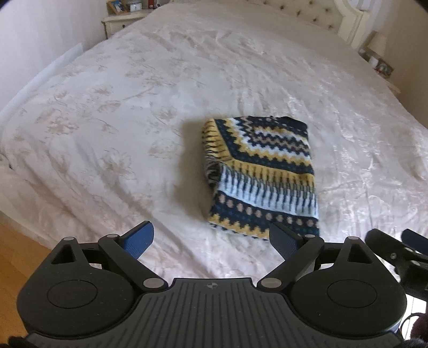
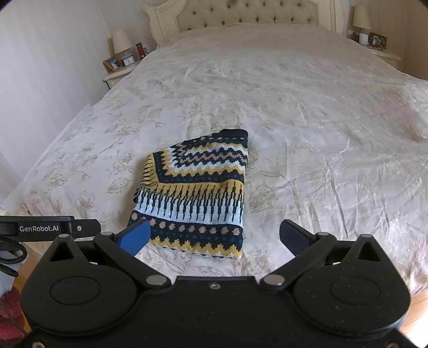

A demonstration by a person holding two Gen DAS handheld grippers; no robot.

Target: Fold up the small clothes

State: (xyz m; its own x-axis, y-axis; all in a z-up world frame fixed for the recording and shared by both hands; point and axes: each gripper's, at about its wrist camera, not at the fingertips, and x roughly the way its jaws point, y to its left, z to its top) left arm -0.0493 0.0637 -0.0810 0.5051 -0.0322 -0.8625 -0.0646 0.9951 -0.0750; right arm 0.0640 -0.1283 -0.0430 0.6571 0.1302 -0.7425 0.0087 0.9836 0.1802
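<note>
A knitted garment (image 1: 260,174) with navy, yellow, white and tan zigzag bands lies folded into a compact rectangle near the foot of the bed; it also shows in the right wrist view (image 2: 198,192). My left gripper (image 1: 211,241) is open and empty, held back from the garment's near edge. My right gripper (image 2: 214,235) is open and empty, also just short of the near edge. Part of the right gripper shows at the right edge of the left wrist view (image 1: 396,249).
The bed has a cream floral bedspread (image 2: 307,120) and a tufted headboard (image 2: 254,13). Nightstands with lamps and small items stand on both sides (image 2: 120,64) (image 2: 374,42). Wooden floor (image 1: 16,257) lies off the bed's near left edge.
</note>
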